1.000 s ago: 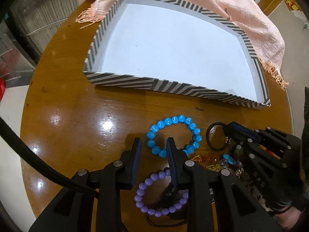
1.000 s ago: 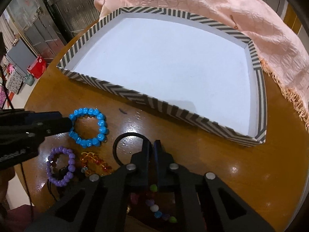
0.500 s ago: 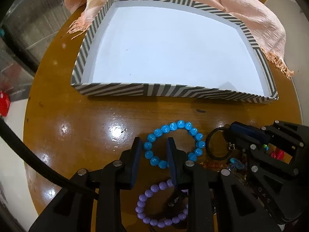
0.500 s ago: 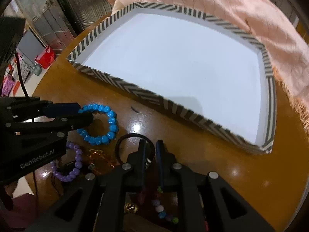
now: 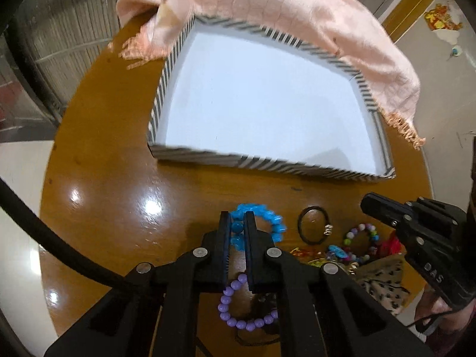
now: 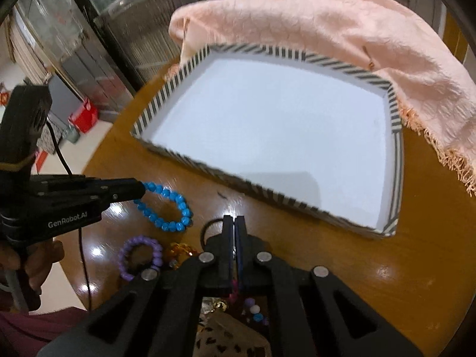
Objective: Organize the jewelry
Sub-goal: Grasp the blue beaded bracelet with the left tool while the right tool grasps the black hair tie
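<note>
Here, glossy round wooden table [image 5: 125,178] (glare spots), left tool [image 5: 237,218] closing on blue bracelet [image 5: 261,218], right tool [image 6: 234,223] clenched.

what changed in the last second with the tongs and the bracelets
The left tongs are closing on the blue bracelet, lifting one side of it off the table. The right tongs are shut. The purple bracelet, black hair tie and empty striped box stayed put.

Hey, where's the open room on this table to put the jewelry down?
The striped tray's white floor is bare, bordered behind by the pink scarf. The wooden table left of the blue bracelet is bare too. It is crowded around the purple bracelet and black ring.
</note>
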